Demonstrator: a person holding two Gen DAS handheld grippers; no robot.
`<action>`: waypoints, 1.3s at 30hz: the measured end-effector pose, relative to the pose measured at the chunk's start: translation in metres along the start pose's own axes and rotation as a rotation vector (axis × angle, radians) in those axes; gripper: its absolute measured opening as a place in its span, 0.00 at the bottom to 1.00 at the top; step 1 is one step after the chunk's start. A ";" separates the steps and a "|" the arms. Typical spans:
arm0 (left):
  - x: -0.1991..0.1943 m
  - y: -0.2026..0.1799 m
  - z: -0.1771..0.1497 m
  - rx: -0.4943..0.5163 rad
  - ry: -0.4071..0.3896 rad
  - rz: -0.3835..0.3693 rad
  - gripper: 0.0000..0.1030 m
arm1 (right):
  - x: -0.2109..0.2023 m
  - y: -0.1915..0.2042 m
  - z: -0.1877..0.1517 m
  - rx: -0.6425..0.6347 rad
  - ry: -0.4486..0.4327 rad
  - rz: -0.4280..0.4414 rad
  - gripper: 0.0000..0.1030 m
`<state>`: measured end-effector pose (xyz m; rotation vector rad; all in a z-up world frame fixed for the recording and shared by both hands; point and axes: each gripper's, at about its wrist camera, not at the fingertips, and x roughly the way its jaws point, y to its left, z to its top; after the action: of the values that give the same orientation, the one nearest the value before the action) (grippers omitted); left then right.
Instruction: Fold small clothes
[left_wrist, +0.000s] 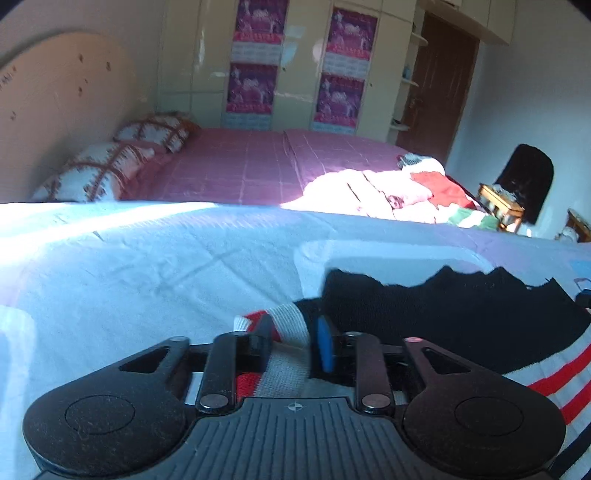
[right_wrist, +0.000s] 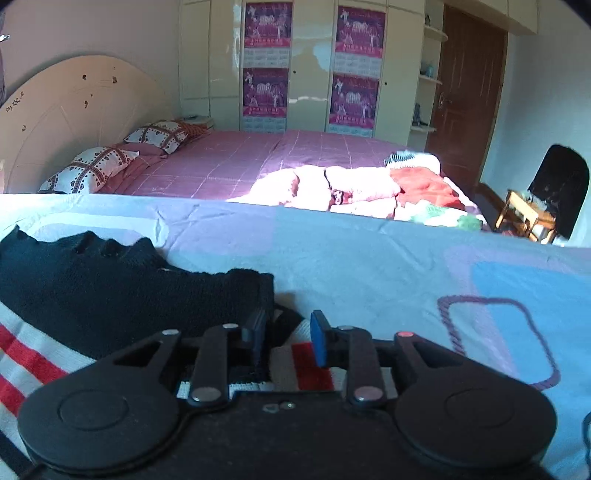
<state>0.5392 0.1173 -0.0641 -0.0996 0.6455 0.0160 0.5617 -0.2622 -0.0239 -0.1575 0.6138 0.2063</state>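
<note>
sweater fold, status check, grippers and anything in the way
Left gripper and right gripper each astride a striped cuff, jaws part open. Black sweater spread on the sheet. Nothing in the way.

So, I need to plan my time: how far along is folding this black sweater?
Early. The black sweater lies spread on the pale sheet, no fold visible. Its striped cuffs lie between the jaws of the left gripper and right gripper. All folds remain, and the clothes pile behind looks untouched.

Each wrist camera sits close behind its tool, low over the near bed (left_wrist: 147, 266), facing the wardrobe (right_wrist: 314, 66). Both views share the pink bed (left_wrist: 258, 162), wardrobe and door (right_wrist: 465, 92).
</note>
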 end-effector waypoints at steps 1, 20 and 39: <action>-0.020 -0.008 0.000 0.034 -0.064 0.021 0.48 | -0.018 0.004 0.000 -0.022 -0.036 0.013 0.27; -0.069 -0.078 -0.084 0.116 -0.013 -0.131 0.50 | -0.071 0.072 -0.061 -0.126 0.005 0.066 0.26; -0.098 -0.142 -0.109 0.178 0.051 -0.172 0.51 | -0.109 0.165 -0.070 -0.064 0.110 0.182 0.22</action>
<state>0.4022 -0.0332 -0.0793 0.0167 0.6849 -0.2104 0.3969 -0.1328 -0.0306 -0.1757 0.7325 0.3956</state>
